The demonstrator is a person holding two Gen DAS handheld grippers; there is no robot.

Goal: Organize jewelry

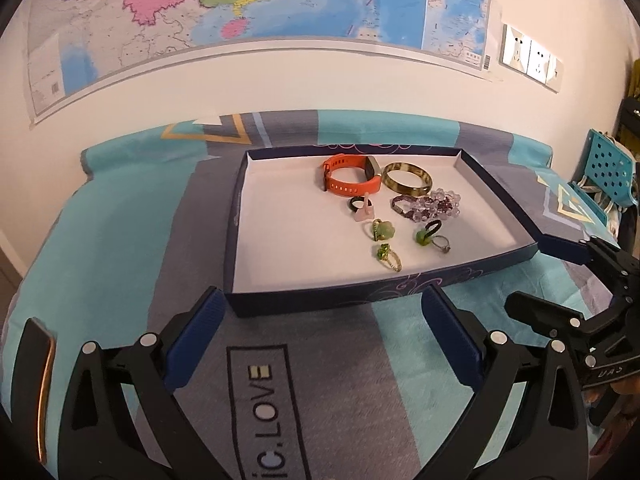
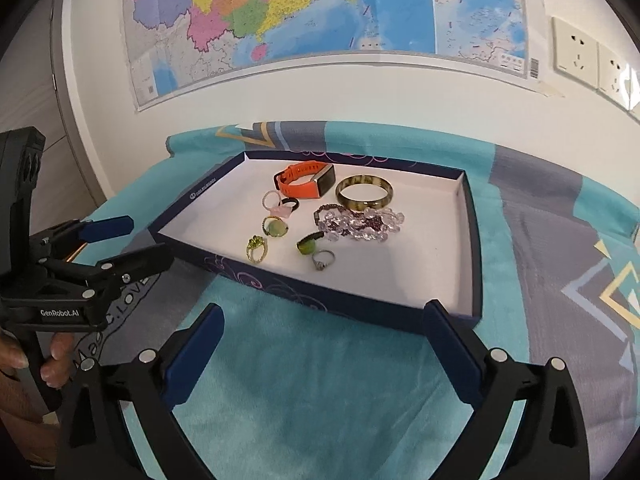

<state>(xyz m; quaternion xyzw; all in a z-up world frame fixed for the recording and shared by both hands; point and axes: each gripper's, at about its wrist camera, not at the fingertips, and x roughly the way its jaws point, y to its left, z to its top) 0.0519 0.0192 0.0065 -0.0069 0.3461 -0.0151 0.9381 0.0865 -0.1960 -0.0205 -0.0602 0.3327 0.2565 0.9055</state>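
Jewelry [image 1: 400,208] is lying small, light and slippery in the box [image 1: 280,304], both claws [image 1: 324,320] [image 2: 324,324] hanging spread, favouring band-edge pinches.

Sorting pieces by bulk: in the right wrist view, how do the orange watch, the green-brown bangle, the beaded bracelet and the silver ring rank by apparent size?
1. beaded bracelet, the widest spread
2. orange watch and green-brown bangle, too alike to separate
3. silver ring, clearly smallest, though nearest the camera

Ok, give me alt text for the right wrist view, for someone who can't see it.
A shallow navy box on a teal bedspread holds an orange watch, a bangle, a beaded bracelet and several rings. The right gripper is open just short of the box, and the left gripper is open at the left edge.
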